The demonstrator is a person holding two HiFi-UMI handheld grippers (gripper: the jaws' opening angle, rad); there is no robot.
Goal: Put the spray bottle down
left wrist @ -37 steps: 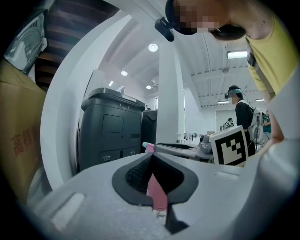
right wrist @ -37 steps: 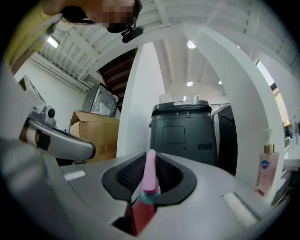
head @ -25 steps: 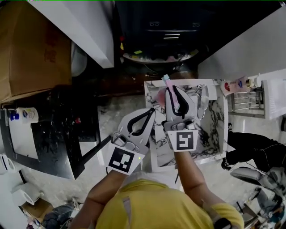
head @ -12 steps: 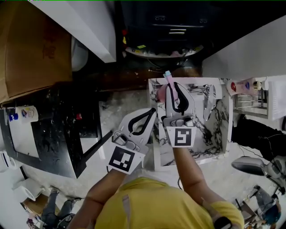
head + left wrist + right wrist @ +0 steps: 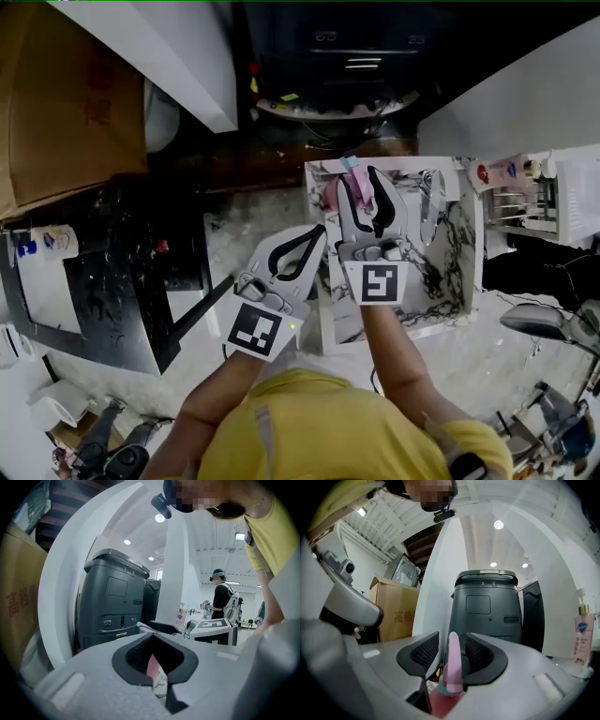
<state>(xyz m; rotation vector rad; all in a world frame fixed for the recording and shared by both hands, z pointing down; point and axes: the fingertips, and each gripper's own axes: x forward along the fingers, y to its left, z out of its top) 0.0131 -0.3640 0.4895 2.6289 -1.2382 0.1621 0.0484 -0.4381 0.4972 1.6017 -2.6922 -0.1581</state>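
The pink spray bottle (image 5: 363,195) stands upright on the white marble table (image 5: 450,262). My right gripper (image 5: 359,176) is around it. Its jaws have just been opening, and the pads now stand off the bottle on both sides. In the right gripper view the bottle's pink nozzle and neck (image 5: 453,667) rise between the spread pads of the right gripper (image 5: 452,637). My left gripper (image 5: 319,234) hovers beside the table's left edge, shut, with nothing in it. In the left gripper view its tips (image 5: 151,635) meet, and a bit of the pink bottle (image 5: 152,665) shows behind them.
A metal piece (image 5: 429,202) lies on the table right of the bottle. A wire rack (image 5: 525,202) with small bottles stands further right. A cardboard box (image 5: 66,94) and a black stand (image 5: 122,281) are at the left. A dark grey machine (image 5: 487,606) is ahead, a pump bottle (image 5: 582,632) beside it.
The right gripper's jaws have spread apart and let go of the spray bottle, which stays upright on the table. Both hands have kept their places.
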